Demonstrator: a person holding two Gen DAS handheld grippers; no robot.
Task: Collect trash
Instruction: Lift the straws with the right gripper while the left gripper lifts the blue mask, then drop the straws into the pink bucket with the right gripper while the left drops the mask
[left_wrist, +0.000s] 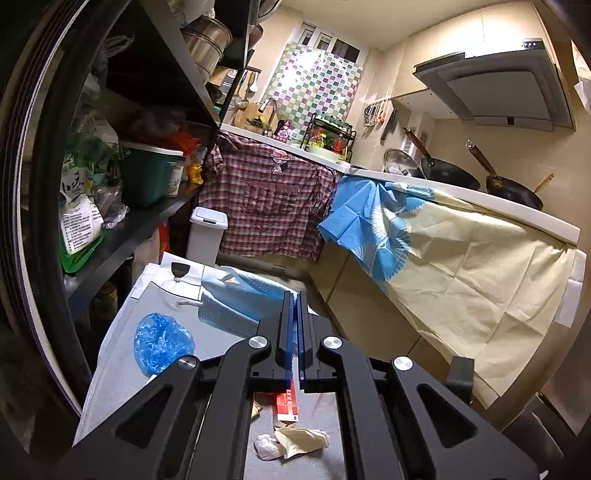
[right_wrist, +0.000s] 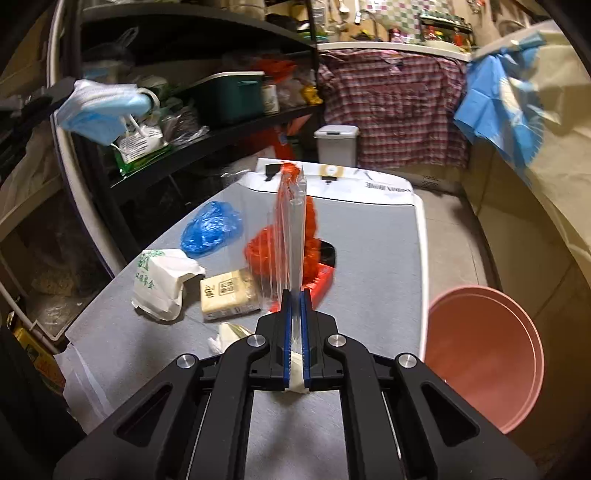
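Note:
My left gripper (left_wrist: 295, 295) is shut on a light blue face mask (left_wrist: 240, 295); in the right wrist view the mask (right_wrist: 99, 110) hangs from it at the upper left, above the grey table (right_wrist: 369, 240). My right gripper (right_wrist: 295, 295) is shut on a clear plastic wrapper (right_wrist: 291, 229) that stands up from its jaws. On the table lie a crumpled blue plastic bag (right_wrist: 210, 229), a white paper bag with green print (right_wrist: 162, 284), a beige tissue pack (right_wrist: 227, 295), a red plastic bag (right_wrist: 262, 251), a red box (right_wrist: 317, 286) and crumpled tissue (left_wrist: 291, 441).
A pink bin (right_wrist: 484, 369) stands on the floor right of the table. A white lidded bin (right_wrist: 337, 144) stands by the plaid cloth (right_wrist: 395, 107). Black shelves (right_wrist: 207, 136) full of goods line the left side. A counter with a draped cloth (left_wrist: 461, 266) runs along the right.

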